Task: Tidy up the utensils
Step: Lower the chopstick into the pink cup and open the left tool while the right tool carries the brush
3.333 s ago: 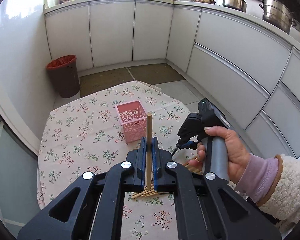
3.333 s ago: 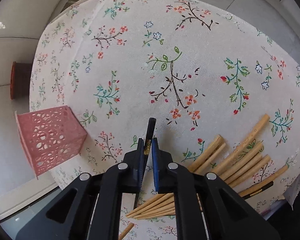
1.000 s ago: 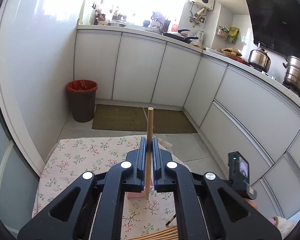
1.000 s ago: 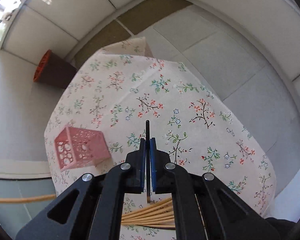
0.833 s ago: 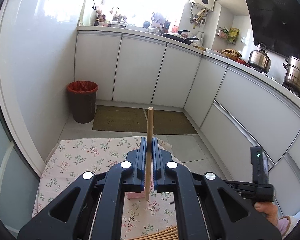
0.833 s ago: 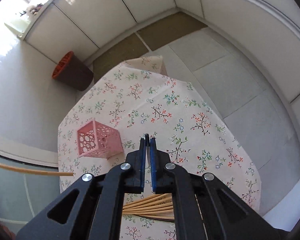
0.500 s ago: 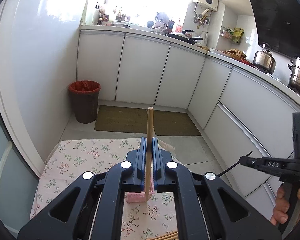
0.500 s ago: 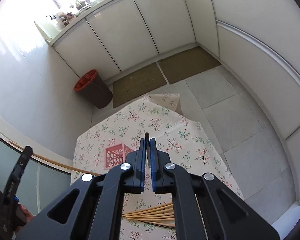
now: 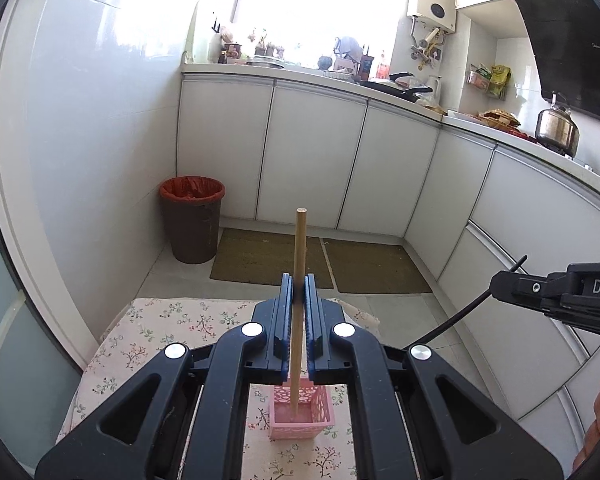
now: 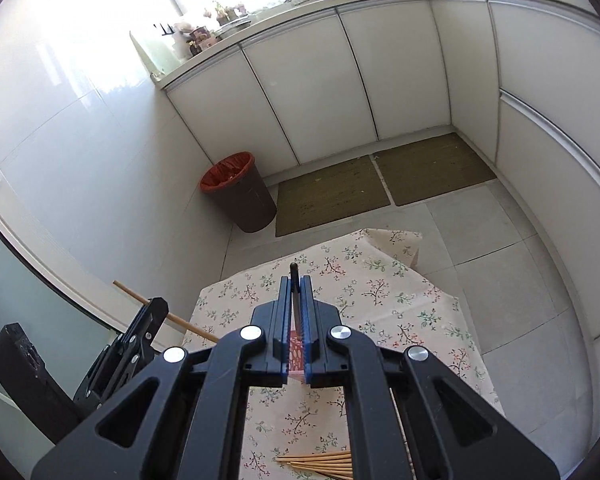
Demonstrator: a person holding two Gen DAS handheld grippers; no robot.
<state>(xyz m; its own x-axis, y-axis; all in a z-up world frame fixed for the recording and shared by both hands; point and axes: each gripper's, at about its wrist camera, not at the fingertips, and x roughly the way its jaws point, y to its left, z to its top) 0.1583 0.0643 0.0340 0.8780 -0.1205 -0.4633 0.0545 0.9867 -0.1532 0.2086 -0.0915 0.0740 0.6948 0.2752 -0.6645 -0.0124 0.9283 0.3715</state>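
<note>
My left gripper (image 9: 296, 292) is shut on a light wooden chopstick (image 9: 300, 248) held upright. Its lower end shows over the opening of the pink lattice basket (image 9: 302, 416) on the floral tablecloth (image 9: 160, 328); whether it is inside I cannot tell. My right gripper (image 10: 296, 280) is shut on a thin black chopstick (image 10: 294, 270), high above the table. From the right wrist the pink basket (image 10: 296, 354) peeks between the fingers, and several wooden chopsticks (image 10: 320, 462) lie at the cloth's near edge. The right gripper (image 9: 500, 284) also hangs at the right of the left wrist view.
A brown bin with a red liner (image 9: 192, 216) stands on the floor by the white wall. Two brown mats (image 9: 268, 258) lie before the white cabinets (image 9: 312, 152). Tiled floor (image 10: 480, 248) lies past the table's far edge. A hand (image 9: 596, 420) holds the right tool.
The right gripper rose well above the table with the black chopstick and tilted up toward the cabinets. The left gripper eased forward and down, bringing the wooden chopstick's lower end over the basket.
</note>
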